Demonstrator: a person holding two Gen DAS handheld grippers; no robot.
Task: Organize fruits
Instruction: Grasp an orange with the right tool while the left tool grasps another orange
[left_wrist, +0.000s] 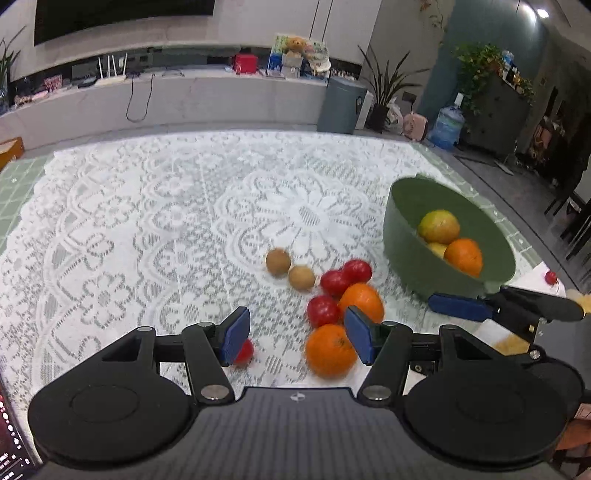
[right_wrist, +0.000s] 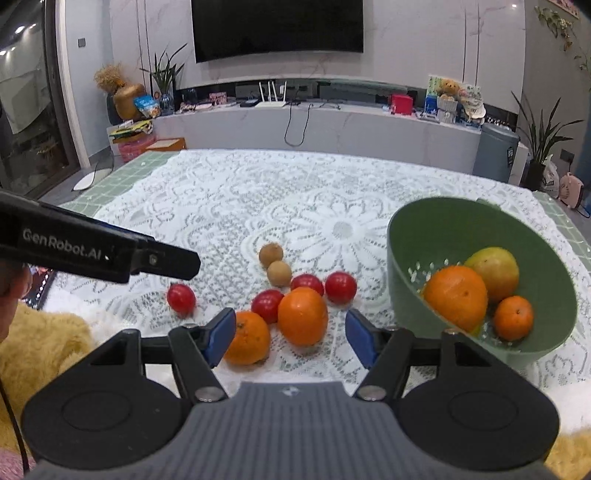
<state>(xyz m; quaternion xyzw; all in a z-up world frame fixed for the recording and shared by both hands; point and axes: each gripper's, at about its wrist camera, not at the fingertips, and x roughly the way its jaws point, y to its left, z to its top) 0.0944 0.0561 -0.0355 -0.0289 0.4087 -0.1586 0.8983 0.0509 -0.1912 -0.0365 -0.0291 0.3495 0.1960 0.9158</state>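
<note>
A green bowl (right_wrist: 443, 229) on the lace cloth holds a big orange (right_wrist: 456, 297), a yellow-green fruit (right_wrist: 496, 267) and a small orange (right_wrist: 513, 317). Left of it lie two oranges (right_wrist: 303, 315), (right_wrist: 248, 338), three red tomatoes close together (right_wrist: 340, 287), a lone tomato (right_wrist: 181, 298) and two brown kiwis (right_wrist: 270, 254). My right gripper (right_wrist: 291, 339) is open and empty, just before the oranges. My left gripper (left_wrist: 299, 332) is open and empty; the near orange (left_wrist: 328, 350) lies by its right finger, and the bowl (left_wrist: 406, 243) shows to the right.
The left gripper's body (right_wrist: 96, 247) reaches in from the left in the right wrist view; the right gripper's finger (left_wrist: 461, 306) shows under the bowl in the left wrist view. A yellow fluffy cloth (right_wrist: 40, 343) lies at the near left edge.
</note>
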